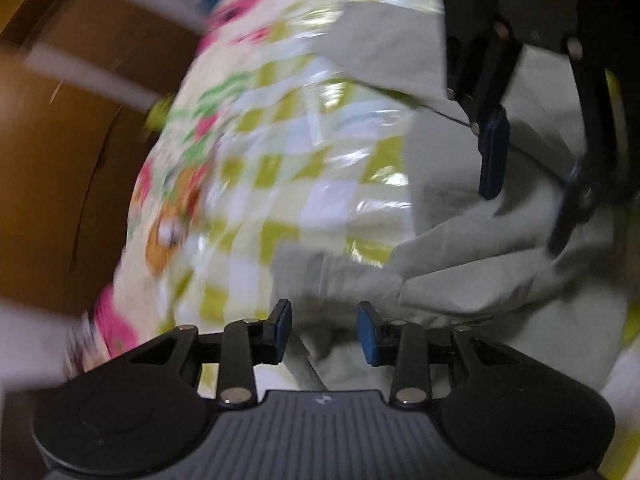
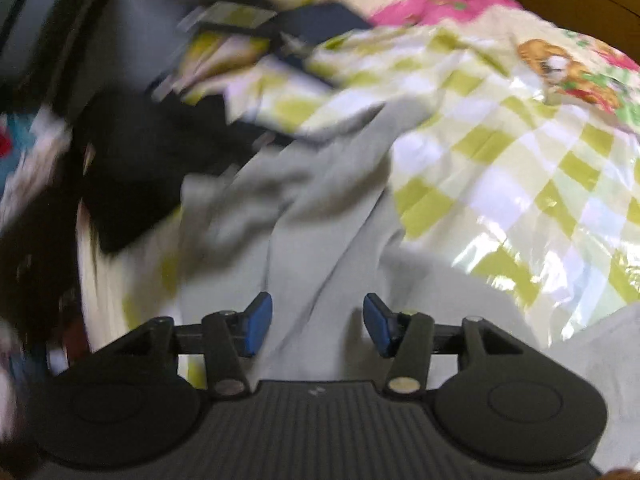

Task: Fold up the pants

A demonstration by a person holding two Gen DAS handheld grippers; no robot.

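Pale grey pants (image 1: pixel 460 280) lie rumpled on a shiny yellow-green and white checked cloth (image 1: pixel 280 152). My left gripper (image 1: pixel 324 332) hangs over the near edge of the pants, its blue pads apart and not pressing the grey fabric seen between them. My right gripper (image 1: pixel 532 184) reaches down from the upper right in the left wrist view, fingers spread over the pants. In the right wrist view the right gripper (image 2: pixel 318 328) stands open above a long fold of the pants (image 2: pixel 320 208), gripping nothing. Both views are motion-blurred.
The checked cloth (image 2: pixel 520 168) has a pink and cartoon-printed border. A brown wooden surface (image 1: pixel 60 168) lies beyond the cloth's edge on the left. A heap of dark clothes (image 2: pixel 140 160) sits beside the pants, with blurred flat objects (image 2: pixel 280 24) behind it.
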